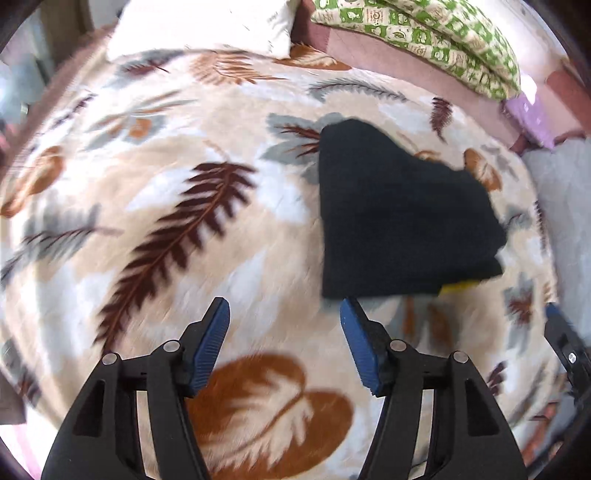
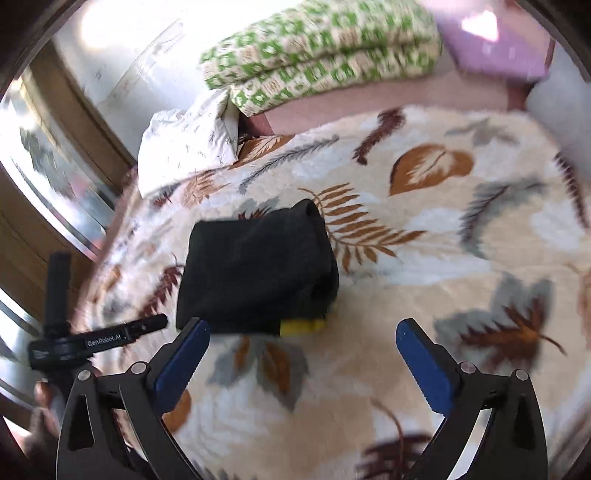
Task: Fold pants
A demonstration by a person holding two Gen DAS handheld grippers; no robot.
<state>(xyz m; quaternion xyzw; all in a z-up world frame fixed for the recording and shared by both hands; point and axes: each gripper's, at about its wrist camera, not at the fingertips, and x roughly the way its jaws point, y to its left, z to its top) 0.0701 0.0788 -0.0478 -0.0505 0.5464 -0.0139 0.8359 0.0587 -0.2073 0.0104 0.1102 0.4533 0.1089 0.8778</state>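
I hold my left gripper (image 1: 284,314) and right gripper (image 2: 303,332) with ribbed blue jaws spread, empty, above the bed. The black pants (image 1: 402,218) lie folded in a soft thick wad on the plush leaf-print blanket (image 1: 166,221), yellow showing underneath; white pillow (image 1: 207,26) and green checked quilt (image 2: 317,55) sit at the far edge.

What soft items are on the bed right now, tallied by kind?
Folded black pants: 1
Leaf-print blanket: 1
White pillow: 1
Green checked quilt: 1
Purple cushion: 1
Total: 5
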